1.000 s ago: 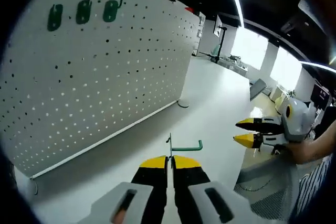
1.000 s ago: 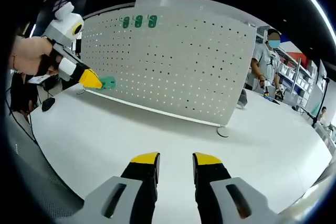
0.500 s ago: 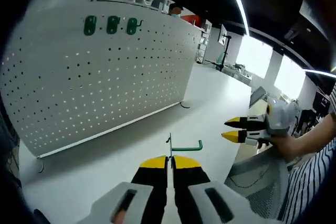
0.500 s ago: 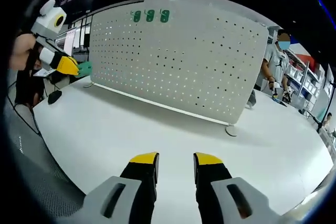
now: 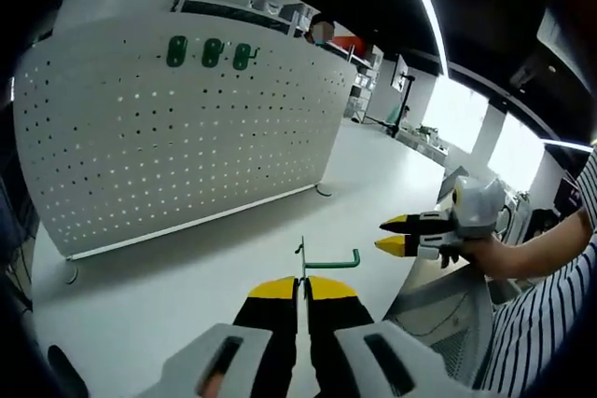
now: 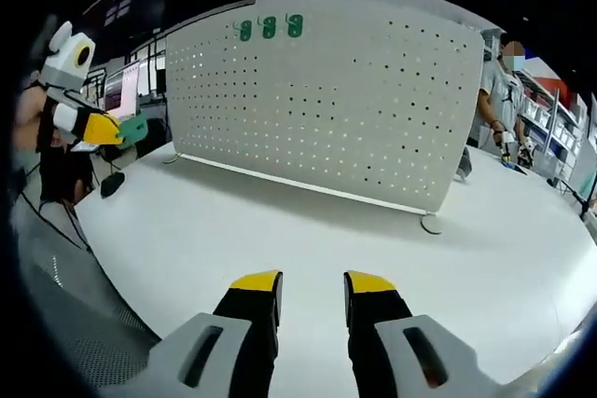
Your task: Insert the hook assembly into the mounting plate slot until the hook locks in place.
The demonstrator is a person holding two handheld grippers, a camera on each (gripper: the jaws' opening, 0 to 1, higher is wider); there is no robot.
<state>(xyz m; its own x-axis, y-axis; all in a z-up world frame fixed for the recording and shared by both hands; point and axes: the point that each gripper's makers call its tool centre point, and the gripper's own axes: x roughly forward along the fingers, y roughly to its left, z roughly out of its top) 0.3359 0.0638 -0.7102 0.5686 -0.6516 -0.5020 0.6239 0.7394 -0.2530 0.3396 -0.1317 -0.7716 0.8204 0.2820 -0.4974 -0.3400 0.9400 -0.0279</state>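
On white tabletop point(image 6: 308, 230): big white perforated pegboard point(image 6: 336, 100) standing upright, three green hooks point(image 6: 269, 28) mounted top left. Left gripper point(image 5: 302, 288) clamped on green metal hook assembly point(image 5: 328, 261), well short of board. Right gripper point(image 6: 312, 283) jaws parted, holding nothing.

1. One white pegboard point(image 5: 187, 128) stands upright on the table point(image 6: 280, 230), its face dotted with holes too many to count.
2. Three green hooks point(image 5: 212, 52) sit in a row near the board's top edge (seen in the right gripper view as three green marks at the top).
3. One loose green hook assembly point(image 5: 328, 261) is pinched at the tips of the left gripper point(image 5: 301, 288), which makes four green hook pieces in all.
4. Two grippers: the left one and the right gripper point(image 6: 311, 284), each with two yellow-tipped jaws.
5. One person point(image 6: 504, 90) stands behind the board's far end.
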